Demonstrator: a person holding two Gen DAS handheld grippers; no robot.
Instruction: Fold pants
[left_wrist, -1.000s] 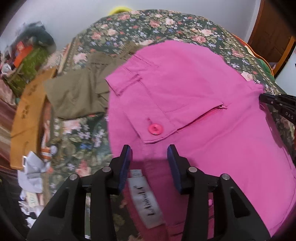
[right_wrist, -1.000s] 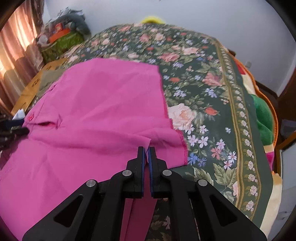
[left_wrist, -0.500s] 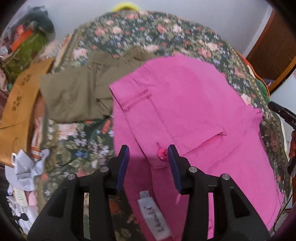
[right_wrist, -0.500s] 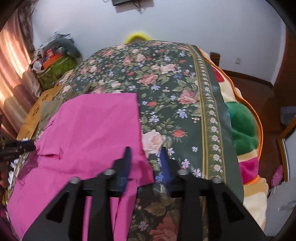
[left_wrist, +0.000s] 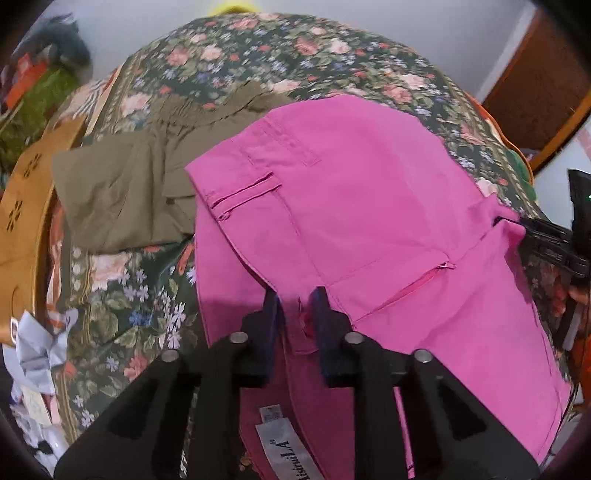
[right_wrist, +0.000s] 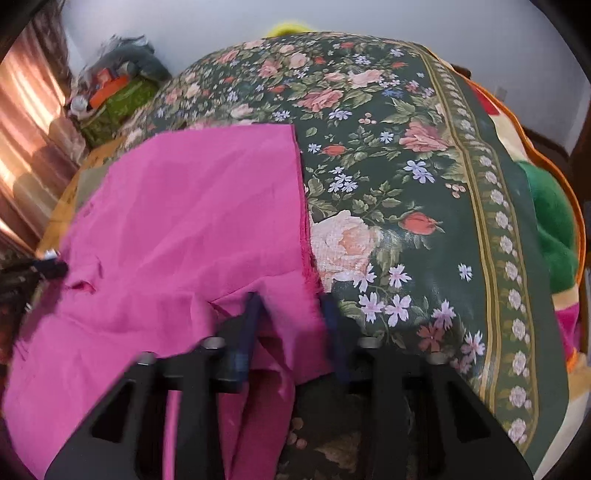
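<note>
On the floral green bedspread (right_wrist: 406, 155), bright pink cotton pants (left_wrist: 369, 206) lying flat, folded over. Left tool (left_wrist: 297, 308) apart astride the buttoned waistband; right tool (right_wrist: 290, 310) apart over the hem corner. Best clamped on both layers together, then lifted evenly.

A: What's the room like?
B: A bed (right_wrist: 424, 177) fills most of it, under a dark green floral spread (left_wrist: 229, 55).
A: Walls?
B: A plain pale wall (right_wrist: 369, 18) behind the bed; a brown wooden door (left_wrist: 543, 85) at the right in the left view.
A: Any window?
B: Reddish curtains (right_wrist: 26, 122) at the left, with daylight glowing through. A heap of clutter (right_wrist: 118, 85) sits beside them.
</note>
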